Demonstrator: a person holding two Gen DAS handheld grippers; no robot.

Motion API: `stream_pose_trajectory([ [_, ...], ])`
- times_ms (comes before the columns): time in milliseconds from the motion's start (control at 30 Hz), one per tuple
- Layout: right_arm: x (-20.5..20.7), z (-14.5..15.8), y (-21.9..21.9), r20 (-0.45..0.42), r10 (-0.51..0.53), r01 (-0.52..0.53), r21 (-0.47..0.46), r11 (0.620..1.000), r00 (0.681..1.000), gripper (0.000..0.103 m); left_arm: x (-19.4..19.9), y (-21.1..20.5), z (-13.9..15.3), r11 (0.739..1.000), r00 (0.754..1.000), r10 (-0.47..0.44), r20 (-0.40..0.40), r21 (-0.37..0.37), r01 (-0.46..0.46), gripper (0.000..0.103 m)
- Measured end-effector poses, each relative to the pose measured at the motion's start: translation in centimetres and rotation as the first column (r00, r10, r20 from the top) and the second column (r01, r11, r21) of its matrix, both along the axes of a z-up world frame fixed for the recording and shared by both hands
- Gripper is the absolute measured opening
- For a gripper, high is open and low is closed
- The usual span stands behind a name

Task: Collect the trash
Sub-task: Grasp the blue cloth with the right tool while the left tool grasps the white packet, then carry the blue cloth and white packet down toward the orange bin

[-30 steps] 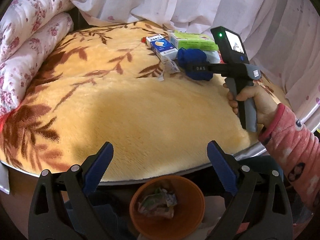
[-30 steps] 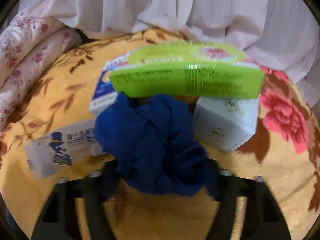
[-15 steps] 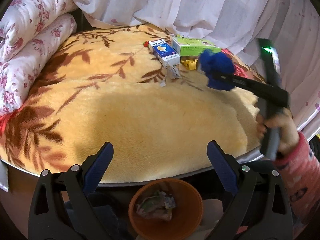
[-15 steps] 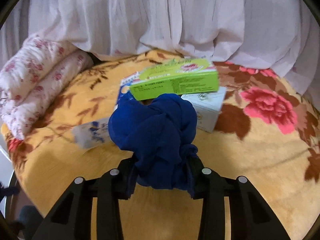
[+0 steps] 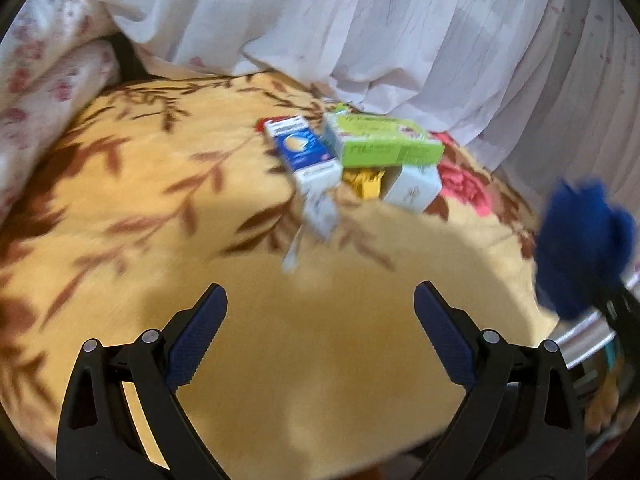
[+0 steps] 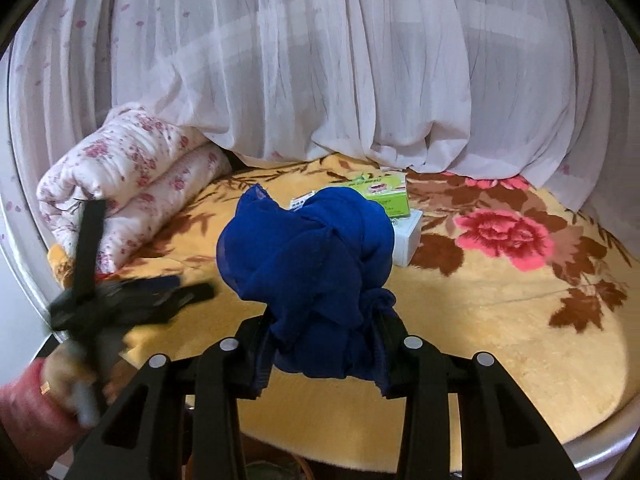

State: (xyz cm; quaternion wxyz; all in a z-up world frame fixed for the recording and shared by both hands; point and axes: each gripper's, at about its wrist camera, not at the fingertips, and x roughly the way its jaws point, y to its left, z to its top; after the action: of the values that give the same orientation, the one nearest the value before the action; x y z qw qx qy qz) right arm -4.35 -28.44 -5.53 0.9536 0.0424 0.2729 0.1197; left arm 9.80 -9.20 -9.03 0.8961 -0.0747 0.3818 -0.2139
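Observation:
My right gripper point(image 6: 320, 364) is shut on a crumpled blue cloth wad point(image 6: 308, 276) and holds it above the bed's near edge; the wad also shows at the right of the left wrist view point(image 5: 580, 248). My left gripper point(image 5: 320, 332) is open and empty over the yellow blanket point(image 5: 200, 240); it shows blurred at the left of the right wrist view point(image 6: 132, 300). Ahead of it lie a blue-and-white box point(image 5: 304, 152), a green box point(image 5: 384, 146), a white box point(image 5: 412, 188), a yellow wrapper point(image 5: 362, 184) and a white wrapper point(image 5: 316, 216).
A rolled floral quilt point(image 6: 120, 188) lies at the bed's left. White curtains point(image 6: 320, 60) hang behind the bed. The bed's metal rim point(image 6: 600, 440) runs along the near right edge.
My right gripper has lifted the blue cloth wad off the blanket and drawn it back toward the bed's near edge. My left gripper has moved forward over the blanket; the orange bin left its view.

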Motion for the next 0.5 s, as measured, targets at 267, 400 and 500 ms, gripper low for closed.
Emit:
stream_pose_trajectory([
  [267,-1.0,-0.4,-1.3,-0.010,-0.007,0.008,0.023,1.000,1.000,0.039,6.9,-2.2,-2.2,0.998,0.995,0.058,-0.076,0.022,-0.056,0.080],
  [400,-0.9,-0.8,-1.7,-0.017,-0.012,0.013,0.029,0.999,1.000,0.039,8.4,-3.4,-3.7,0.993,0.989,0.033,-0.144,0.115,-0.016,0.016],
  [500,-0.9,-1.0,-1.8,-0.018,-0.011,0.011,0.033,0.999,1.000,0.039,7.8,-3.1,-3.6,0.995,0.991,0.022,-0.135,0.102,-0.008,0.009],
])
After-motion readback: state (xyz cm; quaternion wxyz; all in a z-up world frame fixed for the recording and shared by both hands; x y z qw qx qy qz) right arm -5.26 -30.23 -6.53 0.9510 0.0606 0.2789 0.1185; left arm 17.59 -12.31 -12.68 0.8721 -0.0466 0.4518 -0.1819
